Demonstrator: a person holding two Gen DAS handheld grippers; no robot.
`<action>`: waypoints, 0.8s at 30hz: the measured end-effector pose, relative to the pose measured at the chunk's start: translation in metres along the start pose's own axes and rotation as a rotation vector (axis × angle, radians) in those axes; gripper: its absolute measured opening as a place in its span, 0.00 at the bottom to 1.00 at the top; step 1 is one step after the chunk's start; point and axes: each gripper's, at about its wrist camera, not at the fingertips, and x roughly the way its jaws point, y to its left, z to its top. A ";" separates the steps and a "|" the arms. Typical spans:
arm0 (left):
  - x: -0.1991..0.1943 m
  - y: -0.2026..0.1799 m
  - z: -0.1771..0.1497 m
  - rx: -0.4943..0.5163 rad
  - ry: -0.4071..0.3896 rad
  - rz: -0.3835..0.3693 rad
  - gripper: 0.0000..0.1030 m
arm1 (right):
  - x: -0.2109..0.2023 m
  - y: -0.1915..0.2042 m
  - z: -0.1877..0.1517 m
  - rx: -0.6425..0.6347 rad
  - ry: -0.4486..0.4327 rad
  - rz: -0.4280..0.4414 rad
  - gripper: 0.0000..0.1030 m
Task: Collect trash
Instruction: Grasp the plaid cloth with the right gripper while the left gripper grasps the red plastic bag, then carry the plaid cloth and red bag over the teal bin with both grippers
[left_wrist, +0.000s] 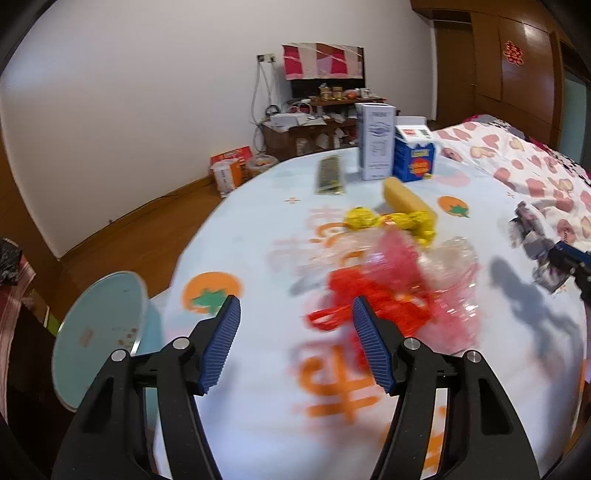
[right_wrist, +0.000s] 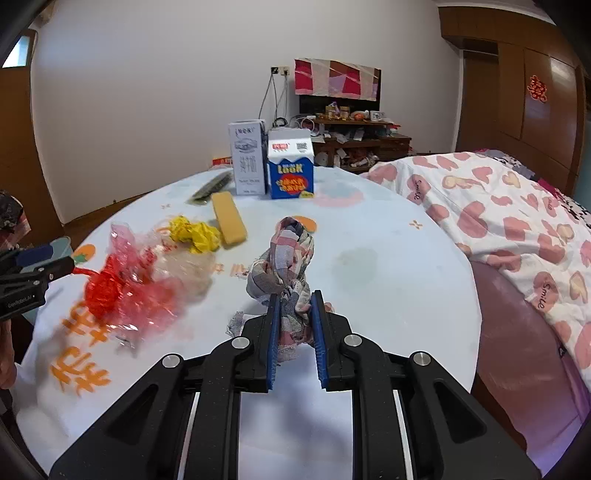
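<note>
Trash on the counter (right_wrist: 388, 266): a red-and-clear plastic wrapper (left_wrist: 391, 291) lies just beyond the left claw (left_wrist: 295, 314), slightly to its right, nearer that hand. The left claw stands released, nothing between its pads. The right claw (right_wrist: 294, 306) is clenched on a checked cloth (right_wrist: 291, 254), right of the wrapper.

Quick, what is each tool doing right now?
Left tool: open, holding nothing.
Right tool: closed on the plaid cloth.
</note>
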 end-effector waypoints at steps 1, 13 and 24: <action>0.002 -0.005 0.001 0.006 0.004 -0.004 0.63 | 0.001 -0.002 -0.001 0.000 0.000 -0.002 0.17; 0.021 -0.031 -0.012 0.073 0.088 -0.120 0.07 | 0.002 0.010 -0.004 -0.031 -0.015 0.016 0.17; -0.015 0.028 -0.010 0.021 0.006 -0.071 0.06 | -0.008 0.024 0.011 -0.048 -0.057 0.023 0.17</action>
